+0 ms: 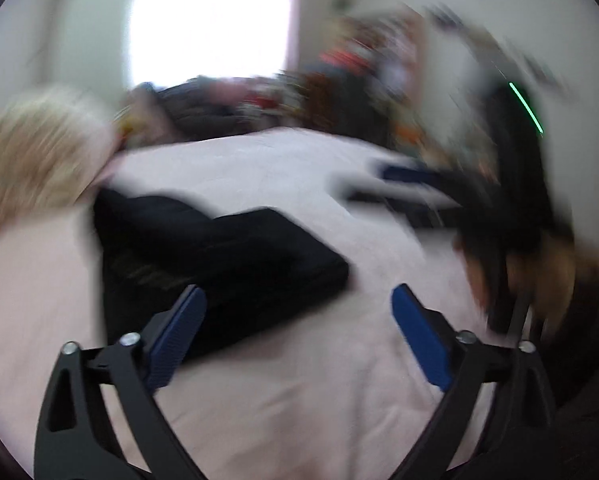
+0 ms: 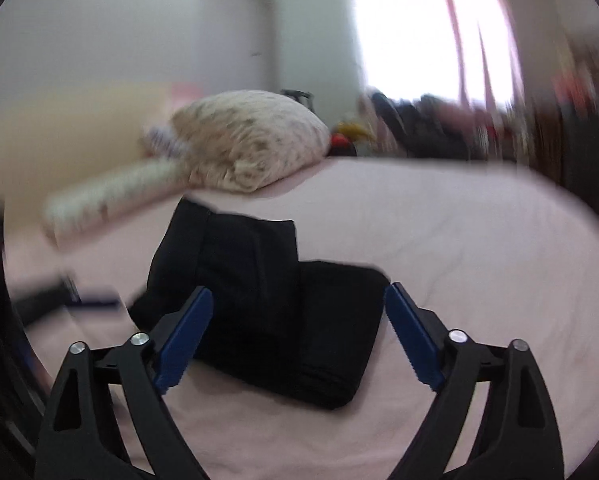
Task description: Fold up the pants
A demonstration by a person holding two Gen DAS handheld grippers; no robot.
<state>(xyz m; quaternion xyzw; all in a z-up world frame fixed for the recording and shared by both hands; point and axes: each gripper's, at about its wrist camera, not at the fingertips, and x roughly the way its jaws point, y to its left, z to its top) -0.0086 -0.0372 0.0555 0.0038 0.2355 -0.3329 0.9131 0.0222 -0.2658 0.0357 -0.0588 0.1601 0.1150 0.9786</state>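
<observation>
- Black pants (image 2: 267,320) lie folded on the pink bed (image 2: 479,240).
- Left gripper (image 1: 299,300) — wide, empty.
- Right gripper (image 2: 299,300) — wide, empty, near the pants.

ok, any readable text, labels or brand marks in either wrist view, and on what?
None readable in either view.
Black pants: no label or print visible.
Pillow: mottled pattern only, blurred.
Clutter beyond the pink bedsheet: too motion-blurred to read.
Left tongs, right tongs: no markings.
</observation>
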